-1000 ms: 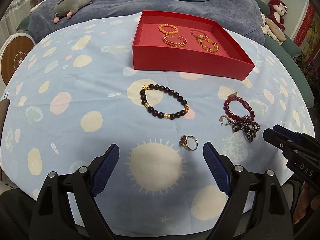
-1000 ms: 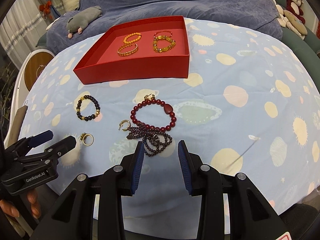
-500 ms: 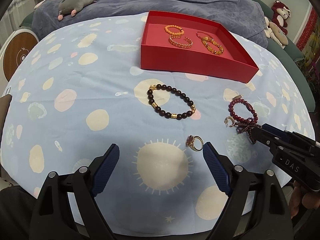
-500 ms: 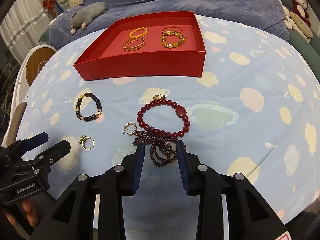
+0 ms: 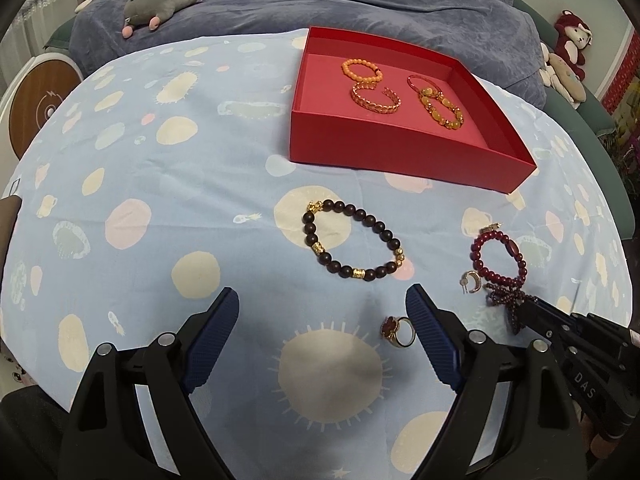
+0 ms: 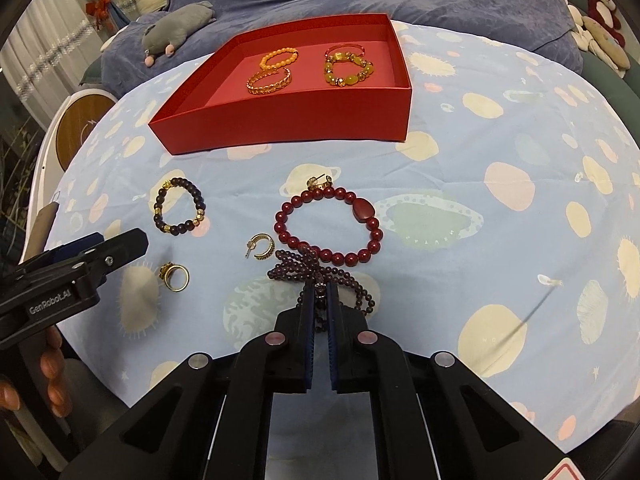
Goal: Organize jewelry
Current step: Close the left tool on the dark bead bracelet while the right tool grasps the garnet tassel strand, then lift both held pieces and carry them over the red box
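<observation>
your left hand-held gripper (image 5: 322,316) hangs released, jaws wide, above the gold ring (image 5: 398,327), perhaps to take it next. the dark beaded bracelet (image 5: 354,244) lies further in, on the counter (image 5: 160,200). your right hand-held gripper (image 6: 319,294) is clenched on the small-bead garnet strand (image 6: 298,266), low on the cloth, so it can lift it to the red box (image 6: 288,118) behind.

Dark beaded strand (image 6: 320,272), bunched beside red bracelet (image 6: 328,226)

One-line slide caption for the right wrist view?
Right claw shut on dark beaded strand beside red bead bracelet, red tray behind.
</observation>
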Demonstrator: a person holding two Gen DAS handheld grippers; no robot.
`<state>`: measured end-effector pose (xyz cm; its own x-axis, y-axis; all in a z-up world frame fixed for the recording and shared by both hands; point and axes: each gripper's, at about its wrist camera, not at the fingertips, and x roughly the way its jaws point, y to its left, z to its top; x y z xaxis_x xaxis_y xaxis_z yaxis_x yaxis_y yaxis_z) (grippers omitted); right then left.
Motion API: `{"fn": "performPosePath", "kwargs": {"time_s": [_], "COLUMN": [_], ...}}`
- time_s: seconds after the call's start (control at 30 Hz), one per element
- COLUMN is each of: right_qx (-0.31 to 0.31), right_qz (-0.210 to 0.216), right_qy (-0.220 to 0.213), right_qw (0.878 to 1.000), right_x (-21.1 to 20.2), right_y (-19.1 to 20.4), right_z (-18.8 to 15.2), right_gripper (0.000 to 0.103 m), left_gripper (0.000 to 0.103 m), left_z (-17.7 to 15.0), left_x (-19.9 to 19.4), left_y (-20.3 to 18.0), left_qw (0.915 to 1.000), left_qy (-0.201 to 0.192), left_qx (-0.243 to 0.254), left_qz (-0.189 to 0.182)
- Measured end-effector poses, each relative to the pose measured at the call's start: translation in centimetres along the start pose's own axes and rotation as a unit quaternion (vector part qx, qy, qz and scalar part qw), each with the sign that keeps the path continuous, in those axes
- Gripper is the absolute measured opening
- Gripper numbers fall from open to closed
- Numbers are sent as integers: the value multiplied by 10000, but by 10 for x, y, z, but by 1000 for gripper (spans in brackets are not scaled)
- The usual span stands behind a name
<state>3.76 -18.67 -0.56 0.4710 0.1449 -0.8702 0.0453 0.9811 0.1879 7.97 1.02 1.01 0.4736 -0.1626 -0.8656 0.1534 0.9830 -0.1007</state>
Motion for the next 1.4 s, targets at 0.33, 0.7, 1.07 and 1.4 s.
{"fn": "performPosePath", "kwargs": {"time_s": [0.33,0.7,1.07,1.4], "right_qx": [173,199,155,173], "right_qz": [215,293,338,401], "right_qy": [-46,-79,-296,-562], "right_qw": [9996,9993,9989,9975], "right_x": [-6,-8,-34,-58], "right_y": [-1,3,5,6], "right_z": [8,10,13,25], "right_gripper": [5,5,5,5], "left_gripper": [59,11,8,8], "left_z": [22,18,10,21], "left_x": [32,31,4,-34], "left_y": [6,0,-8,-19], "left_qw": [9996,9995,9988,9971], "left_qy": [245,188,216,30], "left_qx": [-102,254,247,300], "left_qz": [41,-13,-359,-694]}}
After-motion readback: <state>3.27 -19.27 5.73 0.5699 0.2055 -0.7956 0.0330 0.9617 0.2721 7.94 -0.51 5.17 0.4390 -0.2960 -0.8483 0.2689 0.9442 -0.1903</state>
